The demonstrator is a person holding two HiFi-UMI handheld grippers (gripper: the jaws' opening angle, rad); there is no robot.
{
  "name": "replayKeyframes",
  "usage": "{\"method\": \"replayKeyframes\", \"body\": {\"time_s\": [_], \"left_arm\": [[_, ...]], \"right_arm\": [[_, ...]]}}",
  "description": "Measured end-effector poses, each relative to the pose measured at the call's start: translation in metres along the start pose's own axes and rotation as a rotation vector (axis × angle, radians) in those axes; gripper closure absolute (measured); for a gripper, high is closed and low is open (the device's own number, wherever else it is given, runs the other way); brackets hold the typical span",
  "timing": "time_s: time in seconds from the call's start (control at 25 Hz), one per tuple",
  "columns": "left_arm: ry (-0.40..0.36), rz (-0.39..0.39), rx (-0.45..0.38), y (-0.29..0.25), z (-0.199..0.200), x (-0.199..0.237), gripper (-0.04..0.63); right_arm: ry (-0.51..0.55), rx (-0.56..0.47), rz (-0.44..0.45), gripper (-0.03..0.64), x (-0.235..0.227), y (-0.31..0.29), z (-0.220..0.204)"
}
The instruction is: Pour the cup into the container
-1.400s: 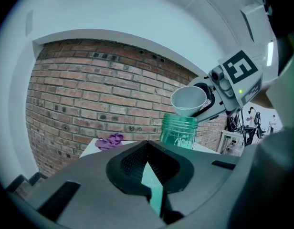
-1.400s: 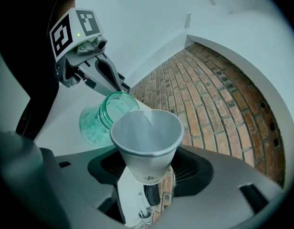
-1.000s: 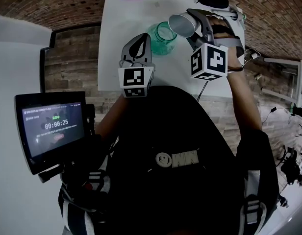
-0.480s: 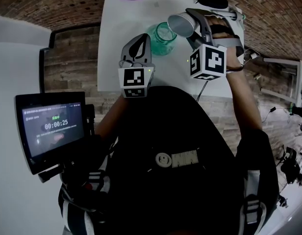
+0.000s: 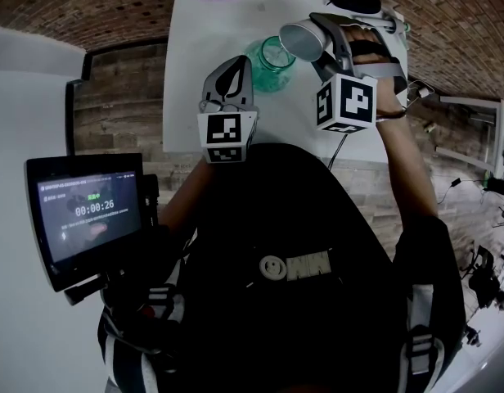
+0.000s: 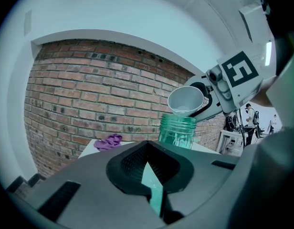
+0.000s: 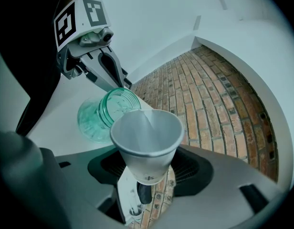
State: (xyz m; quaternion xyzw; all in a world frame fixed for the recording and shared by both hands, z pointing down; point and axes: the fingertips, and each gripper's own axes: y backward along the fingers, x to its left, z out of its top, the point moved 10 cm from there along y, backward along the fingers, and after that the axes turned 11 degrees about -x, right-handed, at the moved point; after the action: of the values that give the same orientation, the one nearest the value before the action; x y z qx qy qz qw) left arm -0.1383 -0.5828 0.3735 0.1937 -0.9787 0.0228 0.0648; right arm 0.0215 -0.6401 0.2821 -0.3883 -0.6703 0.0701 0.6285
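right gripper (image 7: 145,175) holds cup (image 7: 146,140) tilted over green jar (image 7: 103,112) mouth

Apparently "00:00:26" on the monitor (image 5: 87,215)

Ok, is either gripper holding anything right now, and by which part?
The right gripper grips the white paper cup by its narrow lower end, near the base, tipped toward the green jar. The left gripper holds nothing.

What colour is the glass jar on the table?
The jar is see-through teal green, clearest in the left gripper view.
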Motion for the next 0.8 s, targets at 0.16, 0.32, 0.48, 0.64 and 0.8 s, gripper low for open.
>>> {"method": "replayKeyframes", "body": {"time_s": [0.16,0.32,0.48,0.64,0.8], "left_arm": [[-0.002,0.002,0.0,0.0001,-0.0001,0.0009,0.595],[0.002,0.004,-0.003,0.0001,-0.0005,0.0015,0.595],[0.0,0.004,-0.002,-0.0002,-0.0003,0.0014,0.595],[0.002,0.005,-0.002,0.0001,-0.0005,0.0016,0.595],[0.001,0.002,-0.003,0.0002,-0.0005,0.0012,0.595]], "right_arm": [[0.002,-0.001,-0.002,0.339,0.0003,-0.0005,0.0005],[0.004,-0.002,0.0,0.339,0.0,-0.0013,0.0017],[0.004,-0.003,0.003,0.339,-0.0006,-0.0014,0.0018],[0.004,-0.004,0.002,0.339,-0.0003,-0.0015,0.0022],[0.005,-0.003,0.001,0.339,0.0003,-0.0012,0.0025]]}}
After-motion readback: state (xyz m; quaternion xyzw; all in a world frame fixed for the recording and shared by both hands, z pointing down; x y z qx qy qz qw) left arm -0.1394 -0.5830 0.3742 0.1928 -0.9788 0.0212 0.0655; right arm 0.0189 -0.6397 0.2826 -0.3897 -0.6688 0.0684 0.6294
